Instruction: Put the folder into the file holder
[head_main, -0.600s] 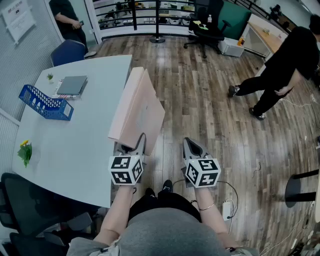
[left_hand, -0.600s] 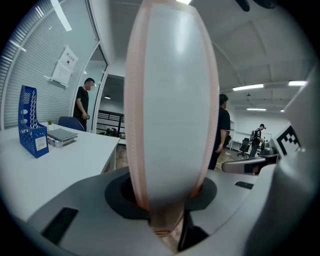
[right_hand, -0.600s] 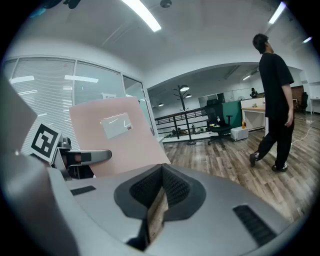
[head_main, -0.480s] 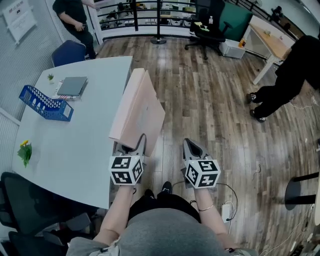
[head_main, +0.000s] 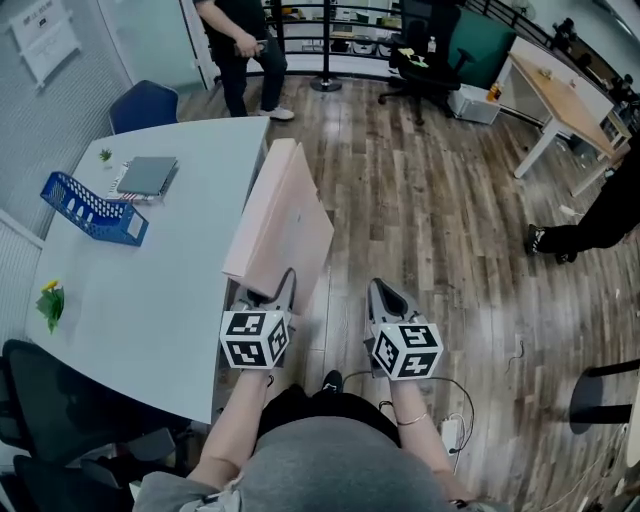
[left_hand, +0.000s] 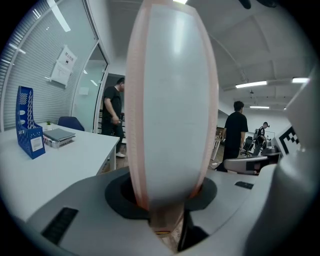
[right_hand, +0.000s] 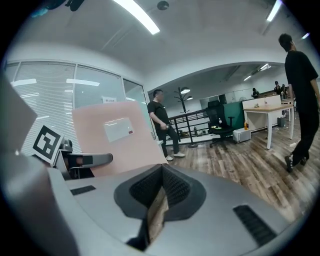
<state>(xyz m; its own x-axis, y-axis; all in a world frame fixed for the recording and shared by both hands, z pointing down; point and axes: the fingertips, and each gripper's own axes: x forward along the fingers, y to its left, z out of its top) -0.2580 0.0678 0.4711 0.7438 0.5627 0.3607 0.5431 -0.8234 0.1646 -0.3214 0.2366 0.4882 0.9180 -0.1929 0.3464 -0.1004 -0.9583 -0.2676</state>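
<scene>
The pink folder (head_main: 285, 220) is clamped at its lower end between the jaws of the left tongs (head_main: 268, 292) and is held up on a tilt at the right edge of the white bench (head_main: 150, 300). The right tongs (head_main: 386, 300) are held just beside it, jaws closed together on nothing. The blue file holder (head_main: 92, 208) is seen at the bench's far left, well apart from the folder.

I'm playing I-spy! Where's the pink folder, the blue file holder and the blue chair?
pink folder (head_main: 290, 225), head view, middle of its broad face.
blue file holder (head_main: 92, 210), head view, its slotted side wall.
blue chair (head_main: 140, 103), head view, its padded back.
</scene>
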